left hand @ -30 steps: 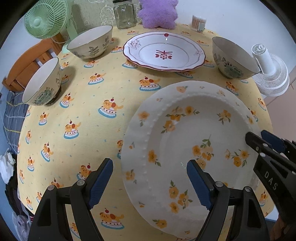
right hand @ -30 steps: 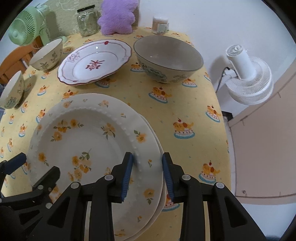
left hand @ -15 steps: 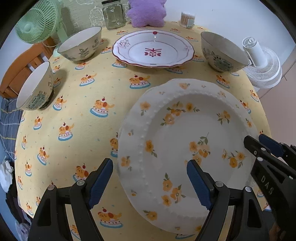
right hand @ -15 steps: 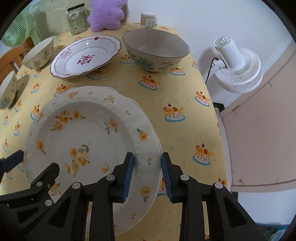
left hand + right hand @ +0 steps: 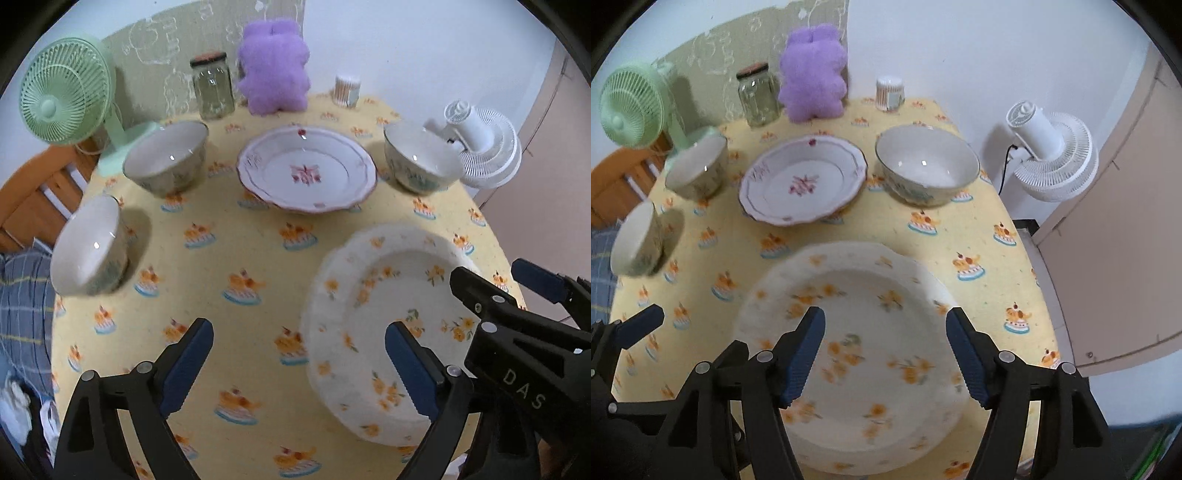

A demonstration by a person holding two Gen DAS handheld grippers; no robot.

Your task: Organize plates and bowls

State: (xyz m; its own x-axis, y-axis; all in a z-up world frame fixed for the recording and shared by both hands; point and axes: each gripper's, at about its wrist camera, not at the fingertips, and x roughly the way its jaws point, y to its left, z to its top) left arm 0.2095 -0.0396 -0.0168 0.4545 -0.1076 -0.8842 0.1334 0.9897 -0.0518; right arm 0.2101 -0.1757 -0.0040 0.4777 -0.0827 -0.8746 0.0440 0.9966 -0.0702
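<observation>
Two flower plates sit stacked at your 6 o'clock on the tablecloth; the red-rimmed plate lies at 12. Your right gripper spreads wide above the stack, holding nothing; your left gripper gapes wide too.

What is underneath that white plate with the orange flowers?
The orange-flower plate appears to rest on another plate, whose rim peeks out on its right. Below lies the yellow tablecloth. Anything else beneath is covered.

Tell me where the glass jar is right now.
The glass jar stands at the table's far edge, between the green fan and the purple plush toy.
</observation>
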